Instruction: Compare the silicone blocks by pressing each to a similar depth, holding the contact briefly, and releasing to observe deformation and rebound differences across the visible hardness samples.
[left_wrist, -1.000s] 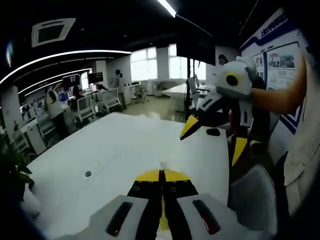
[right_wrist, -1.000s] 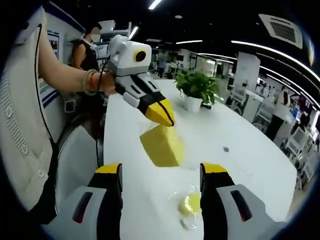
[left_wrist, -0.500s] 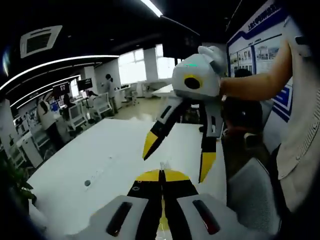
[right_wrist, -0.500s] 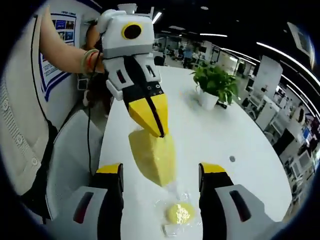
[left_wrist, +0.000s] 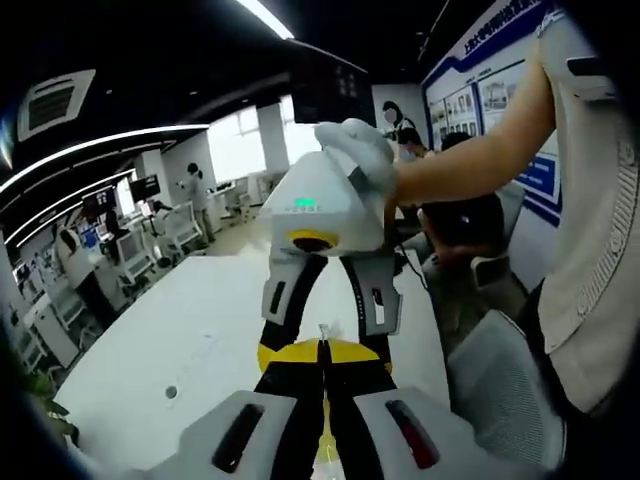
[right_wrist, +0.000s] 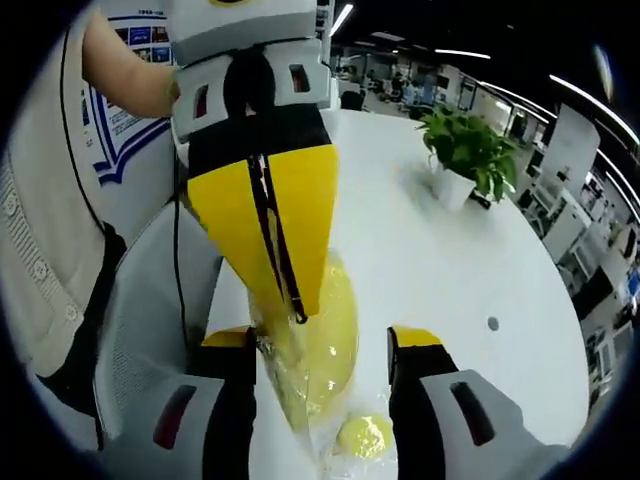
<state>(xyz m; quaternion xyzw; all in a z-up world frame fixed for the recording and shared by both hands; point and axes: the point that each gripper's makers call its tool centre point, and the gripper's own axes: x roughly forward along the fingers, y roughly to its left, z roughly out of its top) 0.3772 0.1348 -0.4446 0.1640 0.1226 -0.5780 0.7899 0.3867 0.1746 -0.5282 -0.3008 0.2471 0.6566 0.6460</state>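
Table (right_wrist: 440, 250): big white tabletop running away from us in the right gripper view; in the left gripper view the same white surface (left_wrist: 190, 350) spreads out under both tools.

Chair (right_wrist: 150, 320): pale mesh seat back tucked just beside the table's near edge, on the person's side.

Left gripper (right_wrist: 290, 300): here it is, looming large in the right gripper view, yellow jaws pressed together into one narrow wedge, only a thin seam between them. A film of clear plastic looks pinched at the tip, and the tip sits against the top of the large yellow block. In its own view the jaws (left_wrist: 322, 352) rise from the bottom with the yellow ends meeting, a thin sliver poking up from the seam.

Right gripper (right_wrist: 320, 345): jaws spread wide, one yellow tip on either side of the block, nothing between them gripped. In the left gripper view it (left_wrist: 325, 345) hangs straight ahead, a hand on its white body, both arms angling down past the left jaws' tips.

Large yellow block (right_wrist: 335, 330): pale yellow silicone in glossy clear wrap, hanging from the closed wedge above the table, between the open right jaws; whether its lower edge touches the table, cannot tell.

Plant (right_wrist: 468, 150): leafy green in a white pot, well apart, far across the table.

Small yellow lump (right_wrist: 362, 436): rounded, wrapped in clear film, lying on the table just below the big block.
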